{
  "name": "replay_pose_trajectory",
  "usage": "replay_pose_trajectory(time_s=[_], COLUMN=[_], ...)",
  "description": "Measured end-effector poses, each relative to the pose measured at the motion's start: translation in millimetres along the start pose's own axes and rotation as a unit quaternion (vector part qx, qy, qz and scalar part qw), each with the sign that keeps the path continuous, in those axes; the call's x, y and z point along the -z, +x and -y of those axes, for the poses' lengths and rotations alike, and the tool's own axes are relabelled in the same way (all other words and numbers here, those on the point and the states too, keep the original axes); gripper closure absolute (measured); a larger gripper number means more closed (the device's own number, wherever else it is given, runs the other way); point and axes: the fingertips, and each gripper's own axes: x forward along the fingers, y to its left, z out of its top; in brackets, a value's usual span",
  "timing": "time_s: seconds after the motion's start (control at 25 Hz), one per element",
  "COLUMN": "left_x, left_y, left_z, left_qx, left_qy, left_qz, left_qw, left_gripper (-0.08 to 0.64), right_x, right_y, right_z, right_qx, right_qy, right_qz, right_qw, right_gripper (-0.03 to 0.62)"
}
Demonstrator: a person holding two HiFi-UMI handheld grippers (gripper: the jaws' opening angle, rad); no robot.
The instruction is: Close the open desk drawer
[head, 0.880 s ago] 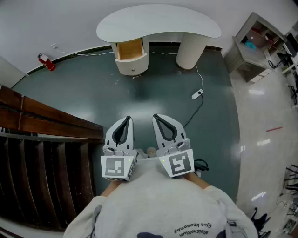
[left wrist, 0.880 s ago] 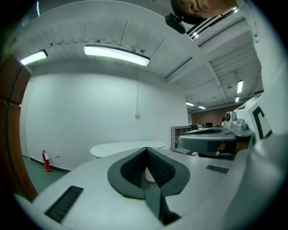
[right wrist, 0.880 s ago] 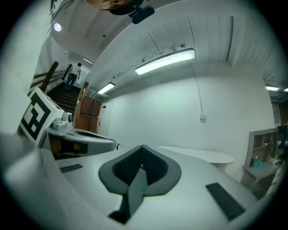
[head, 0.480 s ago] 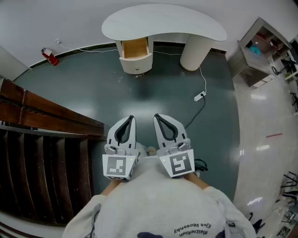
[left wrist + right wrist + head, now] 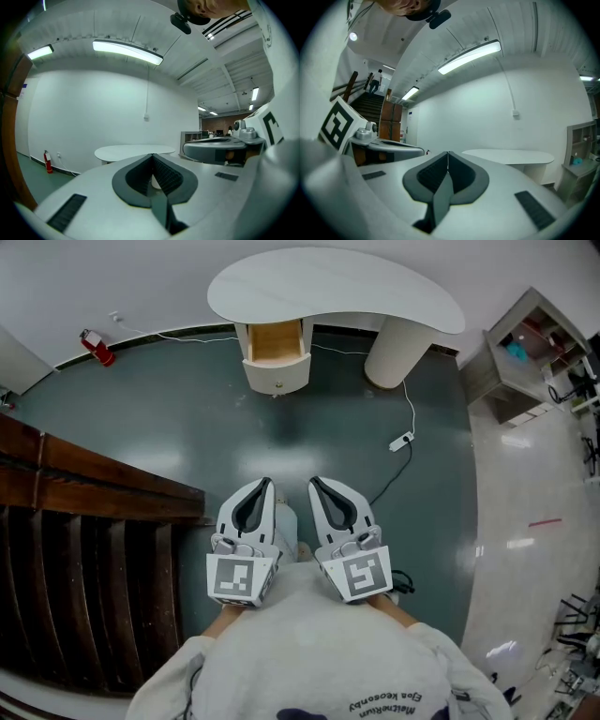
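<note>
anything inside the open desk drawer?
In the head view the drawer shows only bare wood, with nothing visible in it. Its rear runs under the desk top and is hidden.

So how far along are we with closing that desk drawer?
Nothing is done yet: the drawer stands pulled out under the white desk. In hand: the left gripper and right gripper are shut, empty, and well short of the desk across the green floor. Left: approach and push the drawer in.
</note>
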Motion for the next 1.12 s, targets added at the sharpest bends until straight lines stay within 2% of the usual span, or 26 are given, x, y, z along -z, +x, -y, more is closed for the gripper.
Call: replay_pose_trajectory(time_s=[0.4, 0.68, 0.88, 1.12], left_x=[-19.6, -33.3, -29.6, -19.5], left_y=[77.0, 137.0, 166.2, 176.7], left_z=[-59.2, -104.5, -120.0, -133.1], left_qx=[0.021, 0.051, 0.074, 0.071], left_qy=[0.002, 0.008, 0.008, -0.008], left_qz=[-0.003, -0.009, -0.011, -0.025], left_qw=[0.9998, 0.9986, 0.9972, 0.9971], left_gripper=[0.549, 0.549, 0.55, 0.549], right_x=[-6.1, -10.7, 0.1, 4.6], right_y=[88.3, 152.1, 174.7, 193.1], right_z=[37.4, 61.7, 72.6, 80.4], right_qx=[0.011, 0.035, 0.053, 0.048], right_qy=[0.004, 0.003, 0.011, 0.007], right_qz=[-0.015, -0.022, -0.039, -0.053], right_qw=[1.0, 0.999, 0.998, 0.997], right_gripper=[0.575, 0.575, 0.575, 0.575])
